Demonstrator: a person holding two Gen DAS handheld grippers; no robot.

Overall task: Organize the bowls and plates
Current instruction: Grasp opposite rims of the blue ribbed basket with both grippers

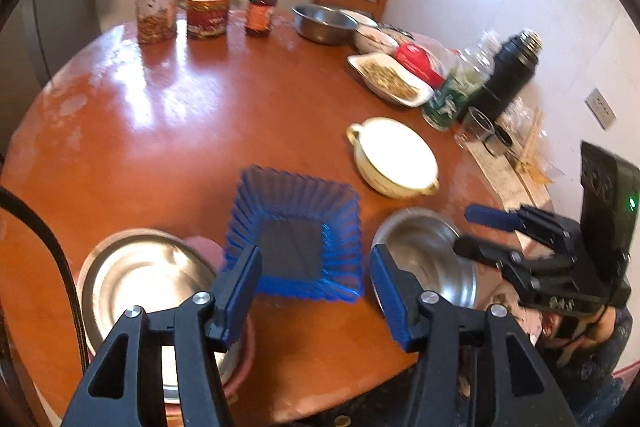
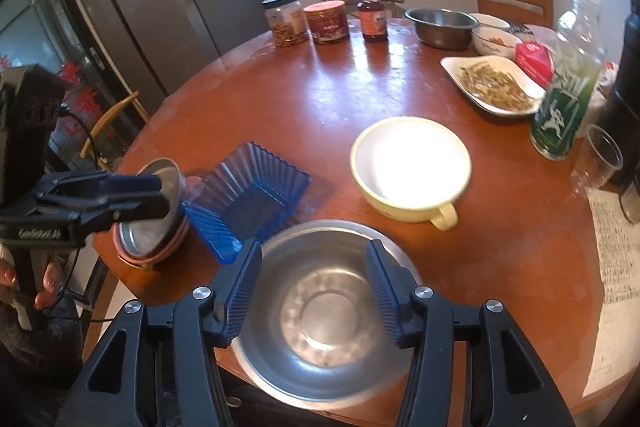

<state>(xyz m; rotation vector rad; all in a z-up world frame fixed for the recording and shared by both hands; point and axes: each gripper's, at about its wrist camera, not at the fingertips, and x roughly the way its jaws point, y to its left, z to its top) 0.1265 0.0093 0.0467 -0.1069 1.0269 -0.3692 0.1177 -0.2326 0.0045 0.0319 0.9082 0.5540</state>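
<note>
Bowls and plates sit grouped at the near edge of the round table (image 2: 280, 95). Steel bowl (image 2: 320, 307) lies directly under the right claw (image 2: 312, 291), whose fingers stand apart and empty above it. Blue ribbed dish (image 1: 294, 235) sits between that bowl and a second steel bowl (image 1: 148, 275), which rests nested in a pink plate (image 2: 160, 251). Cream handled bowl (image 2: 410, 167) stands further in, apart from the others. Left claw (image 1: 316, 287) also spread wide, holding nothing, hovering near the blue dish.

Handling, as judged: steel bowls look thin, light, rigid and slick; a pinch across the rim wall seems the best hold, since the rounded sides would slip. Blue dish appears to be brittle clear plastic, light; grip one fluted wall, gently. Cream bowl likely heavier ceramic or enamel, chippable; rim beside a handle gives the firmest purchase. Nesting steel into steel should go easily, though it may clatter and slide
</note>
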